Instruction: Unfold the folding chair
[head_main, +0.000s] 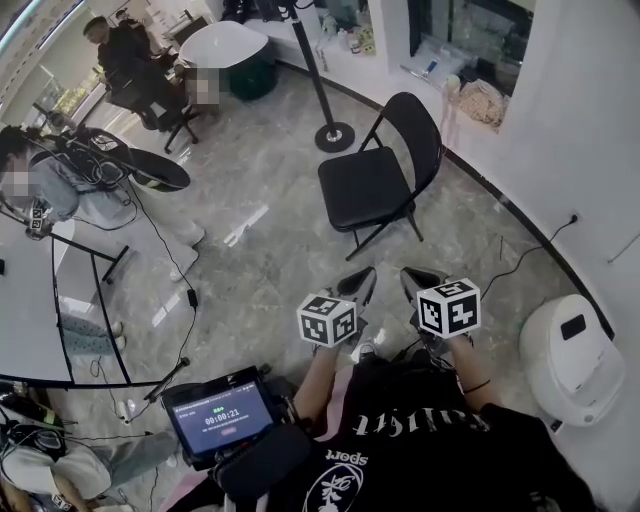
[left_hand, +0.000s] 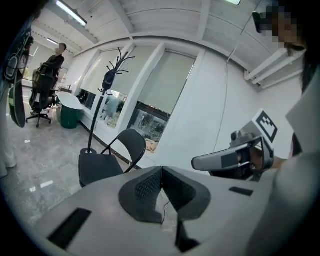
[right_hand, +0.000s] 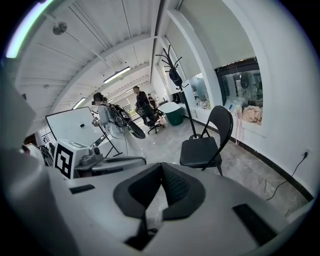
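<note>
The black folding chair (head_main: 378, 180) stands unfolded on the marble floor, seat level and backrest toward the curved wall; it also shows in the left gripper view as the chair (left_hand: 107, 160) and in the right gripper view as the chair (right_hand: 207, 142). My left gripper (head_main: 358, 285) and right gripper (head_main: 420, 283) hang side by side a short way in front of the chair, apart from it. Both are shut, pads touching, with nothing between them. The left gripper's tips (left_hand: 161, 172) and the right gripper's tips (right_hand: 161, 169) point toward the chair.
A black coat stand (head_main: 318, 85) rises just behind the chair to its left. A white round appliance (head_main: 570, 355) sits on the floor at the right by the wall. People, an office chair (head_main: 150, 95), a whiteboard (head_main: 30, 320) and floor cables fill the left side.
</note>
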